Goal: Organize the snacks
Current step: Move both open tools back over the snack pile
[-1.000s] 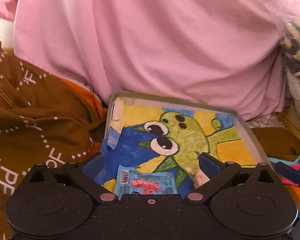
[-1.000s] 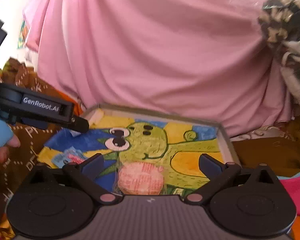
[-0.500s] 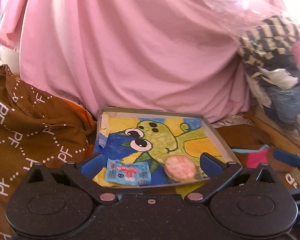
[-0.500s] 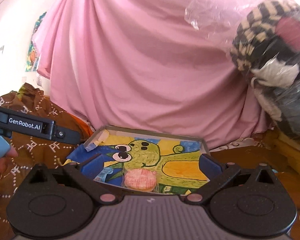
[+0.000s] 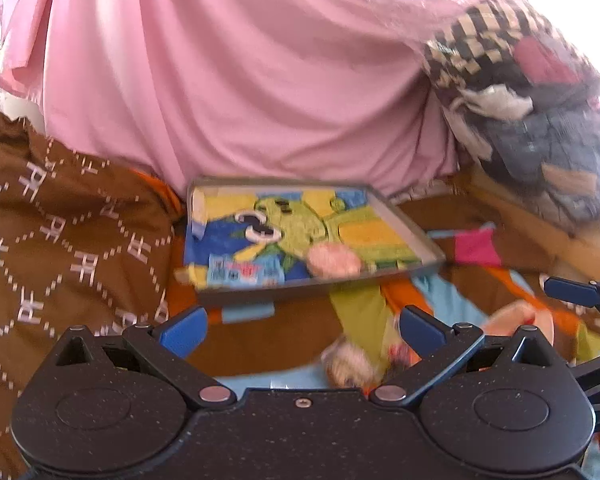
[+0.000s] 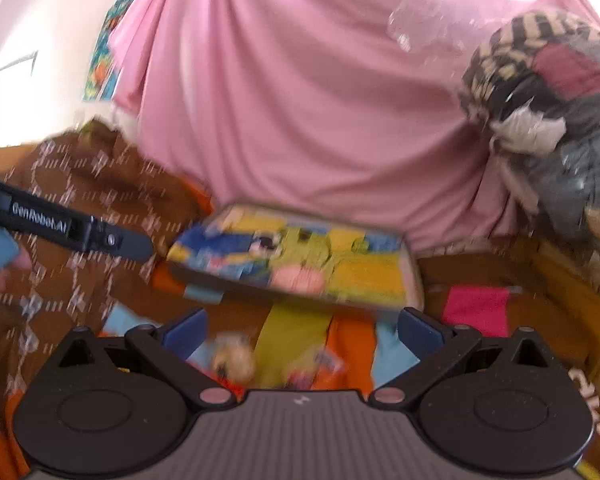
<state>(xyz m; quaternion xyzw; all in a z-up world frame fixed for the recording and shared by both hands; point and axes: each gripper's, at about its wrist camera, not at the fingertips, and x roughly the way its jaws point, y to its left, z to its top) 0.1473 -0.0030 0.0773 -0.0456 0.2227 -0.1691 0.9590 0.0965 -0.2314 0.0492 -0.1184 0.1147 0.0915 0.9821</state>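
Observation:
A shallow tray (image 5: 406,226) painted with a green cartoon figure lies ahead on the cloth. In it are a blue snack packet (image 5: 244,272) and a round pink snack (image 5: 334,260). My left gripper (image 5: 302,328) hangs open and empty, short of the tray's near rim. Below it a pale loose snack (image 5: 350,364) lies blurred on a colourful cloth. In the right wrist view the tray (image 6: 414,284) and pink snack (image 6: 298,280) are blurred. My right gripper (image 6: 300,332) is open and empty above loose snacks (image 6: 234,358).
A pink sheet (image 5: 240,80) hangs behind the tray. Brown patterned cloth (image 5: 60,232) is heaped on the left. A clear bag of clothes (image 5: 540,120) sits on the right above a wooden edge (image 5: 540,224). The left gripper's arm (image 6: 80,232) and a hand (image 6: 4,276) show at left.
Both grippers have drawn back from the tray, which now looks smaller and farther. Loose snacks on the colourful cloth have come into view beneath them. Both stay open.

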